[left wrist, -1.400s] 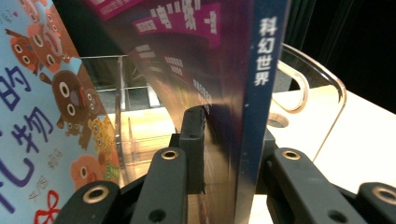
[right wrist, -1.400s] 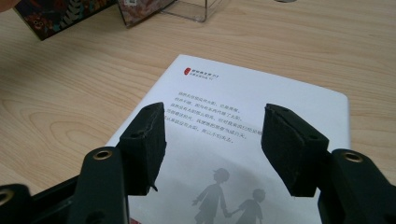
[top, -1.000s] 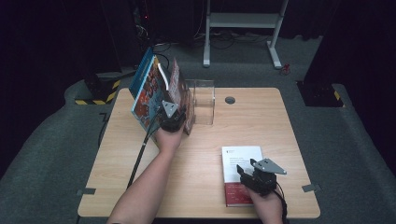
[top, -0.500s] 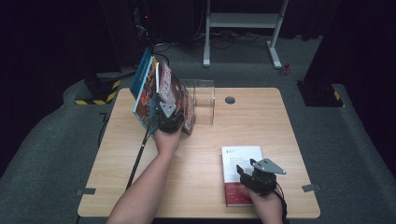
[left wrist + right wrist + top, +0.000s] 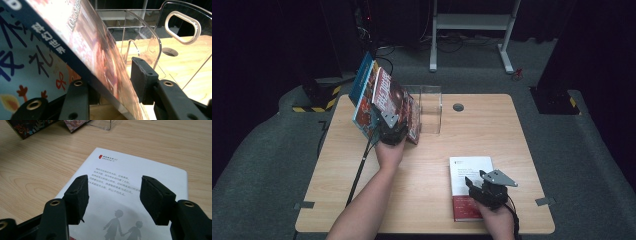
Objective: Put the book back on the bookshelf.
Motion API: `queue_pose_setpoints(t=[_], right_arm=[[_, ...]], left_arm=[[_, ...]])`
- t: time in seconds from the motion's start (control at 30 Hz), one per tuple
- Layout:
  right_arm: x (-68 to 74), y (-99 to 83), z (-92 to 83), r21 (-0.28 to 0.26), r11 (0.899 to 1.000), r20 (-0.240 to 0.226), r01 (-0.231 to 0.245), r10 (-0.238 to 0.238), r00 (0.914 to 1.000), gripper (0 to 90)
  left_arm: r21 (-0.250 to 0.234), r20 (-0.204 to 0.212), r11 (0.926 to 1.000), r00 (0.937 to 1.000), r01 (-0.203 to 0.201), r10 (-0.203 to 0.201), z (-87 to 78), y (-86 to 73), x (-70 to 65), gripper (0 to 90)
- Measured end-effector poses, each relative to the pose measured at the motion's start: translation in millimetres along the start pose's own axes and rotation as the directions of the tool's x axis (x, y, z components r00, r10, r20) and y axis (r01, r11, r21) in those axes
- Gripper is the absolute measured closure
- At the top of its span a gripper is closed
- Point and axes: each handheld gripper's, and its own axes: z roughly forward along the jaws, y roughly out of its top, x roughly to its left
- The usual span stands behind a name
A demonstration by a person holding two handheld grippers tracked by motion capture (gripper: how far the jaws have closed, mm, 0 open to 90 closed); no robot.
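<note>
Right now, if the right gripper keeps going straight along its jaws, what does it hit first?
Probably the white-covered paperback book lying flat on the wooden table: the right gripper has open jaws just above its cover, angled down at it. Depth is unclear.

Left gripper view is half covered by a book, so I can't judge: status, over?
Left gripper jaws just been opening, leaning red book between them, right pad clear. Right gripper open over white book. Clear rack beside stack.

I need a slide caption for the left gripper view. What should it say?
Left gripper, jaws just opening around a tilted red-covered book leaning beside a blue book, clear plastic stand behind.
</note>
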Motion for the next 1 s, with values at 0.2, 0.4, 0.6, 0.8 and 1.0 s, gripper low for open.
queue_pose_setpoints(t=[0.2,0.4,0.6,0.8,1.0], right_arm=[[0.5,0.0,0.2,-0.001,1.000,0.003,0.009,-0.009,1.0000,40.1],[0.5,0.0,0.4,0.000,1.000,0.004,0.011,-0.011,0.9999,40.1],[0.4,0.1,0.4,0.000,1.000,0.005,0.011,-0.011,0.9999,40.1],[0.4,0.1,0.5,0.002,1.000,0.004,0.011,-0.011,0.9999,40.1],[0.7,0.0,0.4,0.001,1.000,0.003,0.013,-0.013,0.9999,40.1]], left_arm=[[0.004,-0.011,0.9998,0.9997,-0.021,0.021,-4.1,-3.5,-0.3,59.4],[0.001,-0.011,0.9994,0.9993,-0.035,0.035,-9.0,-4.7,-0.1,59.4],[0.002,-0.012,0.9992,0.9991,-0.040,0.040,-12.7,-5.4,0.0,59.4],[0.013,-0.005,0.9990,0.9990,-0.043,0.043,-17.6,-5.4,0.1,59.3],[0.018,-0.001,0.9986,0.9988,-0.050,0.050,-23.4,-6.1,0.4,59.5]])
